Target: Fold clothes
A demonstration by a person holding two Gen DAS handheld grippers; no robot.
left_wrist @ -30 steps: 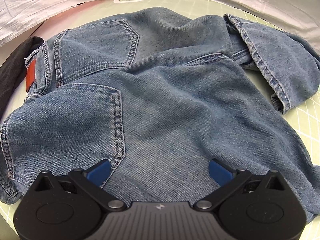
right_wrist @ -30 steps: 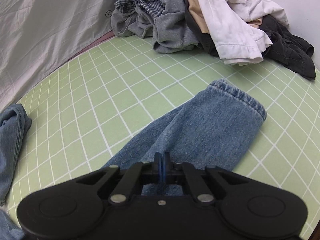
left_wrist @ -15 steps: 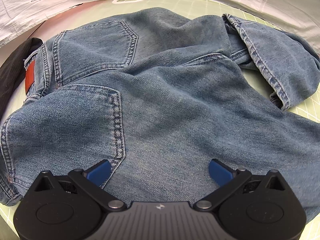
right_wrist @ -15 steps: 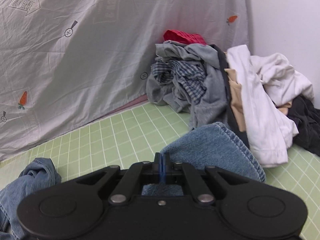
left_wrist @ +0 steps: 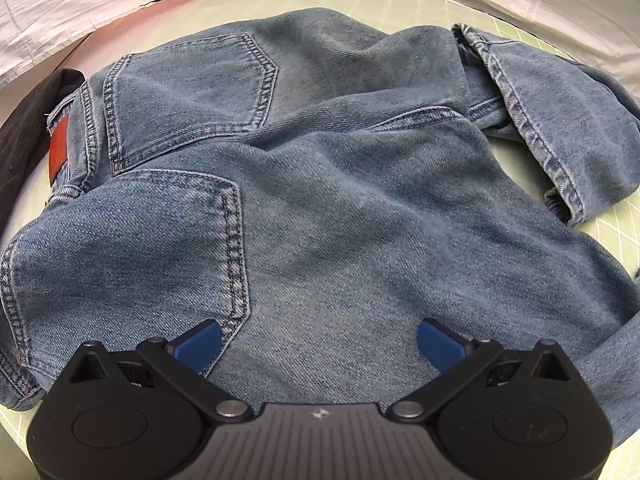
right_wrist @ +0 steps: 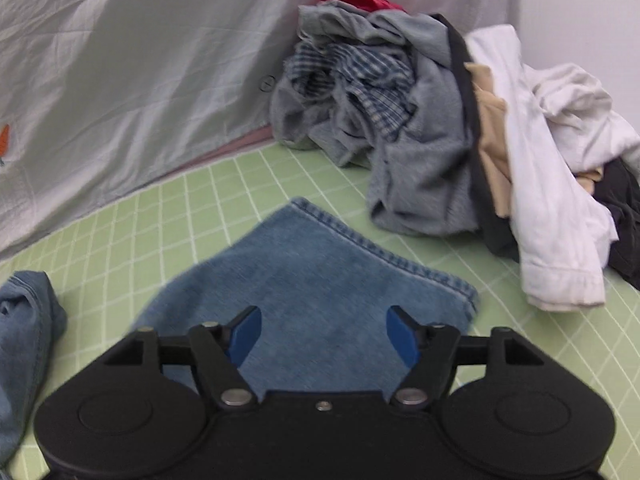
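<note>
Blue jeans [left_wrist: 320, 208] lie back side up on the green grid mat [left_wrist: 616, 232], both back pockets and a red waist patch showing. My left gripper [left_wrist: 318, 342] is open, low over the seat below the near pocket, holding nothing. In the right wrist view one jeans leg end [right_wrist: 320, 280] lies flat on the mat [right_wrist: 168, 216], hem pointing away. My right gripper [right_wrist: 324, 334] is open just above it, empty. The other leg [right_wrist: 24, 328] is bunched at the left.
A pile of unfolded clothes [right_wrist: 440, 120], grey, checked, white, beige, black and red, sits at the back right corner. A grey printed sheet [right_wrist: 140, 80] hangs behind the mat. A dark garment [left_wrist: 24, 128] lies left of the jeans' waist.
My right gripper was shut on the jeans leg and carried it up and outward; now it has opened and the leg end lies flat on the mat. The left gripper stayed put.
</note>
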